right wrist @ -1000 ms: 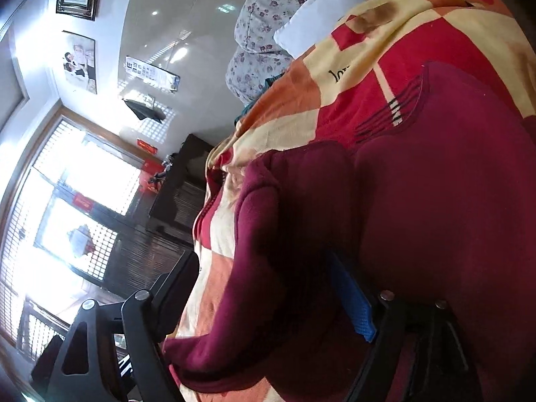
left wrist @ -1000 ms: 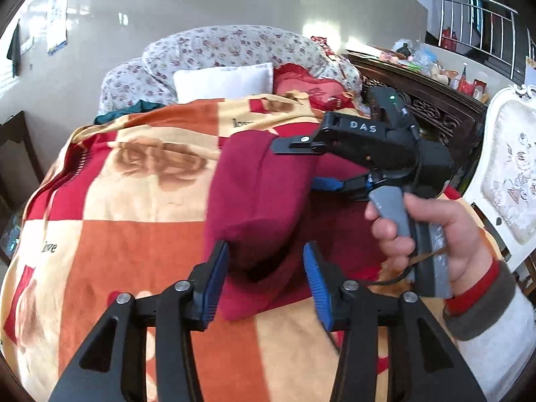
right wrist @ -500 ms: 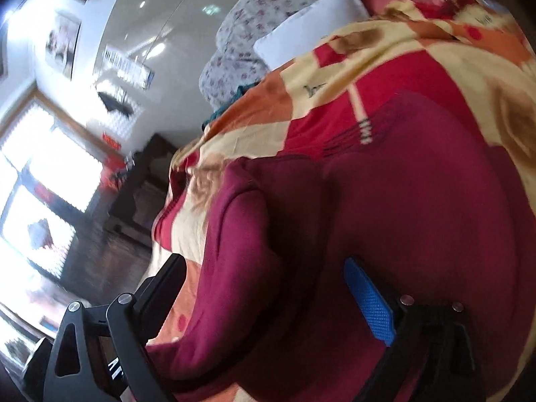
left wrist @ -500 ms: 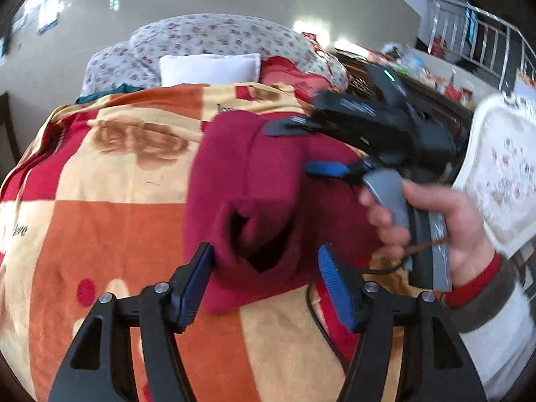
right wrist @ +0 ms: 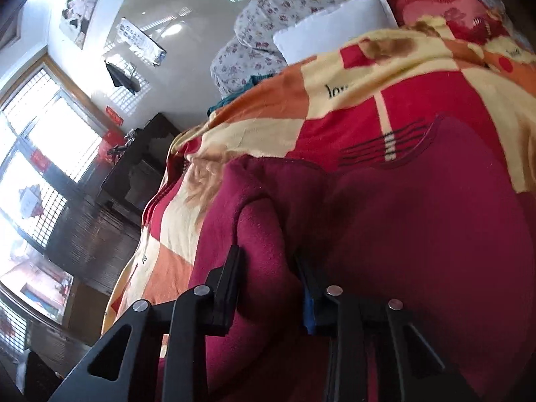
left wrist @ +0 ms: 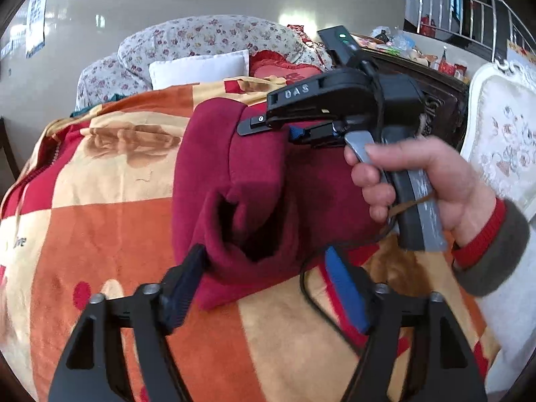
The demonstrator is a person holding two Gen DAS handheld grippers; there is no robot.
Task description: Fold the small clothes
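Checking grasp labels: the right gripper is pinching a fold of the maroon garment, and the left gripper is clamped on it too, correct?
Not quite. In the left wrist view the left gripper is open around the maroon garment's cuff. The right gripper does pinch a fold.

The letters "DAS" are noted in relief on the black housing of the right claw. On the patterned blanket, the word "love" is partly read in two places; wall posters remain illegible.
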